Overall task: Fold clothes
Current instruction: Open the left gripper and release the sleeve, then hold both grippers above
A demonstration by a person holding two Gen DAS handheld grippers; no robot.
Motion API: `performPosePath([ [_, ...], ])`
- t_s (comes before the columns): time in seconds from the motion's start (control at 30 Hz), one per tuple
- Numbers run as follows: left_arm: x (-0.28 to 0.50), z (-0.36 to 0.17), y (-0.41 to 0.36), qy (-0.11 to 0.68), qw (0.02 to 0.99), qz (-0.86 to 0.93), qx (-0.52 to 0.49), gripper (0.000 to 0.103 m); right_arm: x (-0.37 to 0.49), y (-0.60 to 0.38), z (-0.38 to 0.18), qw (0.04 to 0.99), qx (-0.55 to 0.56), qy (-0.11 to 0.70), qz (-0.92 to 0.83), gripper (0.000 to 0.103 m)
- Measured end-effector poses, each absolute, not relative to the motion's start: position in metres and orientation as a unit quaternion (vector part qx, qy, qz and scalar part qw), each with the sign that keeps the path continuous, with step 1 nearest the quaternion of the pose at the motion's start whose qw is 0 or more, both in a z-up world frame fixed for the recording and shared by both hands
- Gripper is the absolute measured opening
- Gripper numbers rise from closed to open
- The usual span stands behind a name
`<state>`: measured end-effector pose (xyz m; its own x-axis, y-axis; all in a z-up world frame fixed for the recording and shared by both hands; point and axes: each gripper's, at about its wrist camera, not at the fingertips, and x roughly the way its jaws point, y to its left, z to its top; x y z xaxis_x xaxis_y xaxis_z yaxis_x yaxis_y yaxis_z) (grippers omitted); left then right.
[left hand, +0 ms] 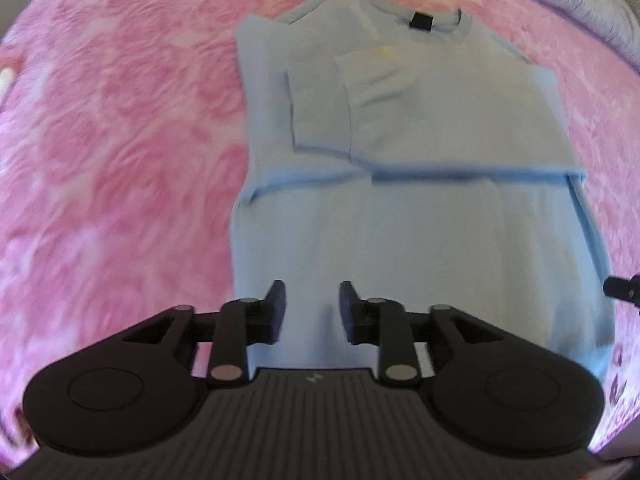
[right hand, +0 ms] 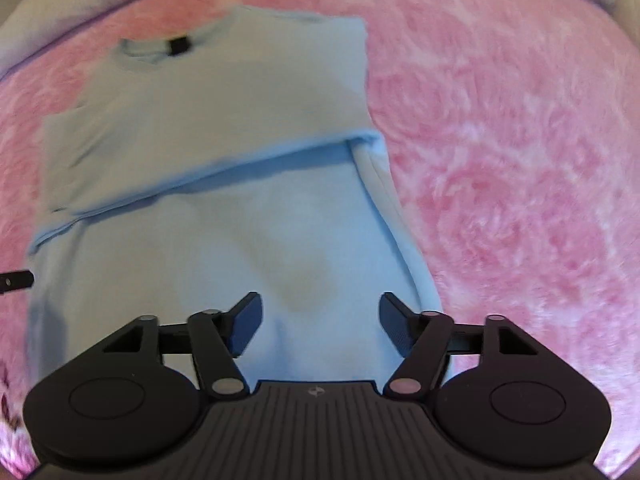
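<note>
A light blue T-shirt (left hand: 420, 220) lies flat on the pink bedspread (left hand: 120, 140), collar and black neck label (left hand: 421, 21) at the far end. Its sleeves and sides are folded inward, and a folded edge runs across its middle. My left gripper (left hand: 313, 292) hovers over the shirt's near left part, jaws a little apart with nothing between them. In the right wrist view the same shirt (right hand: 224, 232) fills the left and middle. My right gripper (right hand: 320, 304) stands wide open above its near right part, with no cloth pinched. A fingertip of the other gripper shows at each view's edge.
The pink rose-patterned bedspread (right hand: 500, 180) stretches to both sides of the shirt. A pale grey ribbed cover (left hand: 560, 4) borders the bed's far edge. A small pale object (left hand: 5, 80) lies at the far left.
</note>
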<state>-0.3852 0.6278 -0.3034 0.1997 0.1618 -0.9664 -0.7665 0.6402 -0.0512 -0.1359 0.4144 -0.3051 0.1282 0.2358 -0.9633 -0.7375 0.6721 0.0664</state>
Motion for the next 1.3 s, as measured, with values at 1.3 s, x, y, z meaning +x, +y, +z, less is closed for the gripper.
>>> performPosePath([
  [1.3, -0.428, -0.102, 0.283, 0.457, 0.730, 0.464, -0.209, 0.044, -0.223, 0.196, -0.113, 0.683, -0.254, 0.455, 0.513, 0.089],
])
